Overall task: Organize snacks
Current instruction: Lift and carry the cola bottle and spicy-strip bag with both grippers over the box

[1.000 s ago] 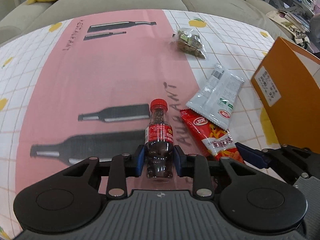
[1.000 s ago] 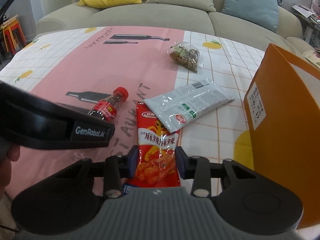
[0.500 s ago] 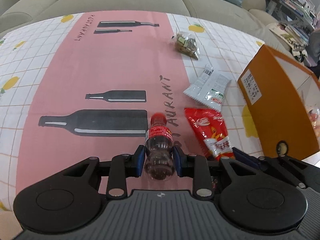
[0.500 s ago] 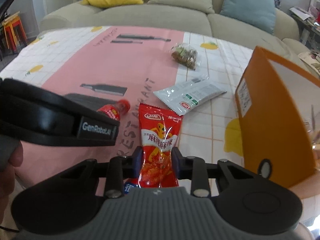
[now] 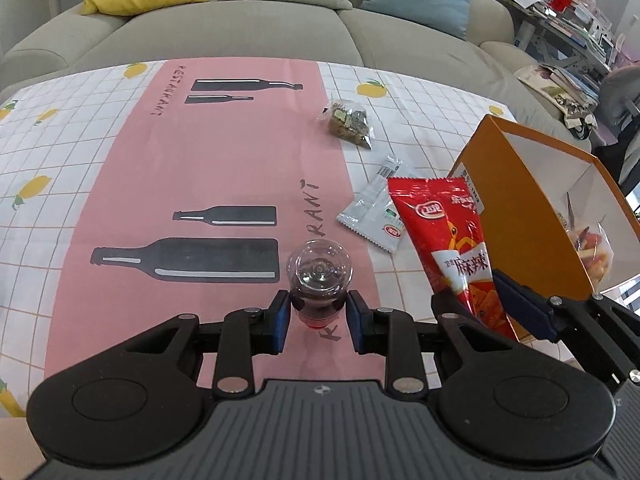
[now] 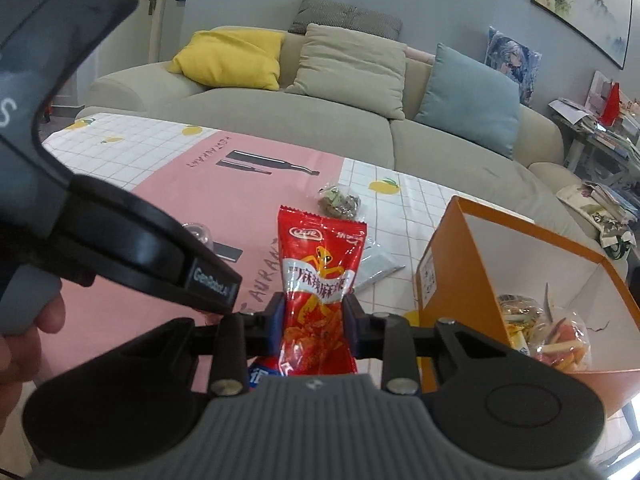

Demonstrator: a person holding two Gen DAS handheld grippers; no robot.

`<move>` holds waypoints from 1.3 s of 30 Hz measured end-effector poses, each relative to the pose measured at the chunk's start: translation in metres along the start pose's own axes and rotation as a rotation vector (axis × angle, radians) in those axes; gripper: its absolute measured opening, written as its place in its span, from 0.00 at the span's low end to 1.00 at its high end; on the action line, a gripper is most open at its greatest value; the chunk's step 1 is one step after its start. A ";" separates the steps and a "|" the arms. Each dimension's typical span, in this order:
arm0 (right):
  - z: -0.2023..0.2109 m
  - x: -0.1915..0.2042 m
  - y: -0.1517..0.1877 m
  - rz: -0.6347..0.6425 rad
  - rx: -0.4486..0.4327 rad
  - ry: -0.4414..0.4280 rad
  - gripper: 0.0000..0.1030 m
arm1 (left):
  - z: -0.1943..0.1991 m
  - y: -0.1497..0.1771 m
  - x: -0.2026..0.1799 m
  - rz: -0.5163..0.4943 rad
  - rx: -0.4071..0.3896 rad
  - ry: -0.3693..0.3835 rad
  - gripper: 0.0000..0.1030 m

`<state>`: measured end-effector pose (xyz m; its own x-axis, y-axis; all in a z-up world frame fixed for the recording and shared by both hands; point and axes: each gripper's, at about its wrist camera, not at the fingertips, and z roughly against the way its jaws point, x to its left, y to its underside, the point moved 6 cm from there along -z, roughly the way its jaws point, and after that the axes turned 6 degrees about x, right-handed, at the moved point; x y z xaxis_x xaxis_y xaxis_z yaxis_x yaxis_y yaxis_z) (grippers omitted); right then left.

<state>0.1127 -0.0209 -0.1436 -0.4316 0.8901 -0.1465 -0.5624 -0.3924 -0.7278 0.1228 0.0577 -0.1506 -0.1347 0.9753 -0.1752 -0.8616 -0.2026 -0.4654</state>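
The right gripper (image 6: 314,324) is pinched narrow on the lower part of a red snack packet (image 6: 320,276), whose long axis runs straight up the frame from the jaws, its crimped top edge free above them. The open orange box (image 6: 440,264) stands just to the lower right of that packet, its white inside showing and a few bags of snacks already lying at its bottom; judged from this, the packet goes right and down over the near wall, and the right gripper is the nearer of the two to the box

In the left wrist view the left gripper (image 5: 319,322) is closed on a small cola bottle (image 5: 320,280), held off the table with its clear base towards the camera. The box sits at the right edge of that frame, beyond the red packet. A silver packet (image 5: 374,216) and a clear bag of nuts (image 5: 350,122) lie on the table (image 5: 100,152), towards the upper right
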 end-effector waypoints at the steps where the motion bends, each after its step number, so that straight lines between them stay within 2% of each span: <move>1: 0.001 -0.001 0.000 -0.002 -0.001 0.000 0.27 | 0.001 0.000 -0.001 -0.003 -0.001 0.003 0.32; 6: 0.000 -0.007 0.004 -0.006 0.003 0.006 0.27 | 0.003 0.002 -0.001 -0.016 0.010 0.002 0.32; 15: -0.018 -0.010 0.006 -0.003 0.032 0.023 0.27 | -0.019 -0.005 0.003 -0.010 0.049 0.007 0.32; 17: -0.025 -0.011 0.007 0.000 0.043 0.023 0.27 | -0.022 -0.009 0.002 -0.022 0.034 0.010 0.32; 21: -0.041 -0.014 0.007 -0.006 0.077 0.018 0.27 | -0.031 -0.022 -0.001 -0.054 0.027 0.003 0.32; 24: -0.052 -0.016 0.009 -0.016 0.101 0.014 0.28 | -0.044 -0.029 -0.001 -0.055 0.059 0.012 0.32; 29: -0.069 -0.023 0.012 -0.067 0.146 -0.015 0.28 | -0.068 -0.025 -0.001 -0.077 0.117 -0.007 0.32; 34: -0.081 -0.026 0.017 -0.097 0.195 -0.033 0.28 | -0.071 -0.027 -0.005 -0.106 0.113 -0.004 0.32; 37: -0.088 -0.025 0.020 -0.098 0.225 -0.035 0.30 | -0.073 -0.027 -0.005 -0.096 0.127 -0.004 0.33; 39: -0.090 -0.025 0.022 -0.095 0.239 -0.037 0.34 | -0.077 -0.025 -0.005 -0.099 0.143 -0.007 0.34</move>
<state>0.1745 -0.0307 -0.2164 -0.3914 0.9184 -0.0572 -0.7508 -0.3547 -0.5573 0.1826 0.0507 -0.2051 -0.0488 0.9905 -0.1284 -0.9317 -0.0915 -0.3514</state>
